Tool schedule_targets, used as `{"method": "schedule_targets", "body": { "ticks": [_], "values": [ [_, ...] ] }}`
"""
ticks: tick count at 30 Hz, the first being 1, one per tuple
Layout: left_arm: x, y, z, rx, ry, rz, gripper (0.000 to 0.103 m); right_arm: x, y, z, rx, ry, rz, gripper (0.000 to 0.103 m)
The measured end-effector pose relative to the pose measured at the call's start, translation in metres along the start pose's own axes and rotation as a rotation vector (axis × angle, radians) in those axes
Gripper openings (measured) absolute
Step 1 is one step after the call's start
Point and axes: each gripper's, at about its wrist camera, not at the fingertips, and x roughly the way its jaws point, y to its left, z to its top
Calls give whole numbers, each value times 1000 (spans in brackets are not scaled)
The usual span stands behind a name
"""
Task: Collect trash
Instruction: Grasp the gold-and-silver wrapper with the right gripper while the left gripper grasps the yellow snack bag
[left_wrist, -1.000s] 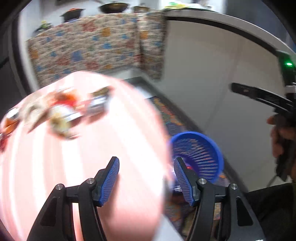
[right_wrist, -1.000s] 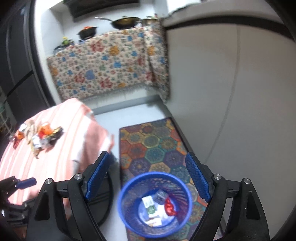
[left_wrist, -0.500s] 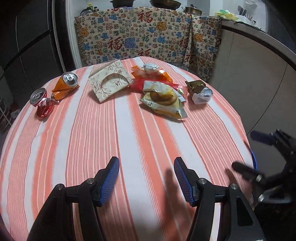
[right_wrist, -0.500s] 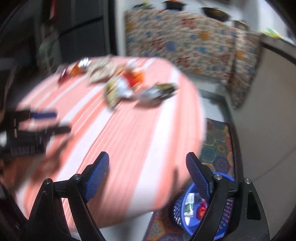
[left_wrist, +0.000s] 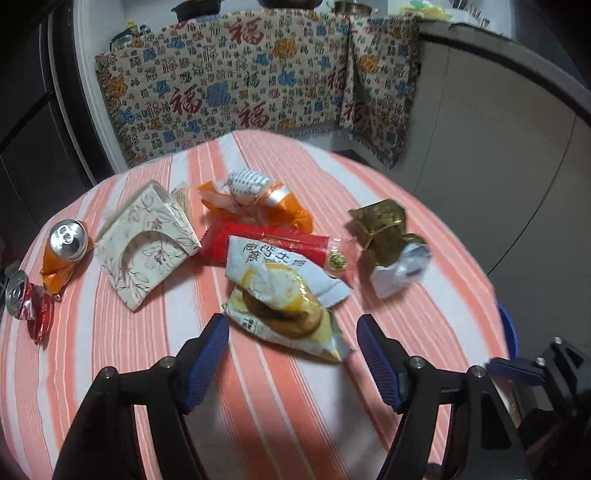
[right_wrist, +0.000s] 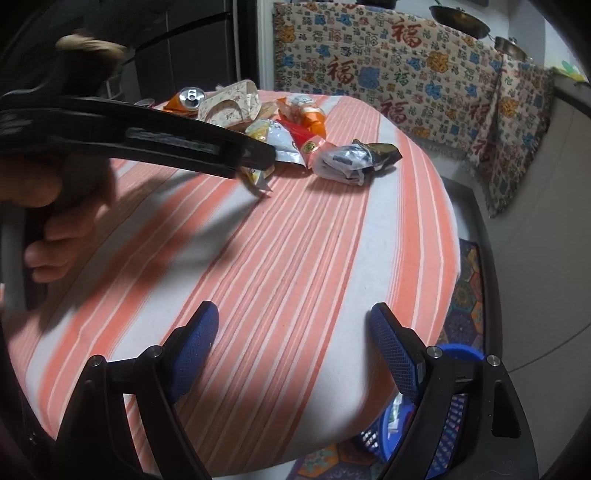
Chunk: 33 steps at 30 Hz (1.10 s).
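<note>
Trash lies on the striped round table (left_wrist: 110, 350): a yellow-white snack wrapper (left_wrist: 284, 299), a red wrapper (left_wrist: 266, 243), an orange wrapper (left_wrist: 255, 199), a gold-and-silver crumpled pack (left_wrist: 391, 243), a folded patterned carton (left_wrist: 147, 243), an orange can (left_wrist: 64, 247) and a red can (left_wrist: 26, 299). My left gripper (left_wrist: 291, 354) is open and empty, just short of the snack wrapper. My right gripper (right_wrist: 295, 350) is open and empty over the table's near edge (right_wrist: 295, 258). The blue basket (right_wrist: 458, 406) sits on the floor below the right gripper, with some trash in it.
A patterned cloth (left_wrist: 258, 85) covers the counter behind the table. A grey wall or cabinet (left_wrist: 498, 166) stands to the right. A patterned mat (right_wrist: 465, 306) lies on the floor by the basket. The left hand and its gripper body (right_wrist: 129, 136) cross the right wrist view.
Both grippers swung from the basket back over the table. The left gripper moved closer to the snack wrapper. Both stay open and empty.
</note>
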Motion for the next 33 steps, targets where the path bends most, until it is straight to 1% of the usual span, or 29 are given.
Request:
{"method": "schedule_targets", "body": {
  "ticks": [1,3,4,5,6,7,8,11,12,16,21,23,24,25,26,27,28,31,33],
  "values": [
    [8,3,1,-7,20,6,73,0,0,0,0,0,1,85],
    [18,12,1,-40,33,-20,73,1,0,1,-1,1,1,85],
    [17,17,1,-57,16,-35,73,1,0,1,-3,1,1,85],
    [15,20,0,-67,-3,-41,69,1,0,2,-5,1,1,85],
    [12,22,-1,-65,-24,-39,61,1,1,2,-6,2,1,85],
    [10,23,-2,-56,-31,-43,46,1,0,2,-7,2,2,86],
    [7,25,-5,-51,-31,-57,34,1,0,2,-8,4,2,86],
    [-10,30,-18,-44,-42,-61,23,1,0,3,-8,7,3,86],
    [-16,33,-23,-44,-46,-58,20,1,0,3,-6,9,3,86],
    [-54,50,-51,-65,-68,-18,20,1,0,3,-3,14,1,86],
    [-89,72,-84,-108,-86,74,20,3,-3,4,6,15,2,87],
    [-96,75,-92,-116,-95,102,22,3,-3,4,14,15,3,87],
    [-97,76,-95,-122,-95,106,25,3,-4,4,17,15,2,87],
    [-96,78,-97,-126,-90,104,42,3,-4,4,20,15,2,87],
    [-94,78,-99,-134,-85,101,64,3,-4,4,23,15,1,87],
    [-92,79,-100,-145,-87,102,72,3,-4,5,26,15,0,87],
    [-91,79,-101,-153,-91,103,77,3,-4,5,29,15,1,87],
    [-80,78,-102,-150,-68,88,77,0,-11,8,59,10,-14,87],
    [-72,78,-103,-147,-48,98,77,-5,-20,11,96,-5,-26,87]
  ]
}}
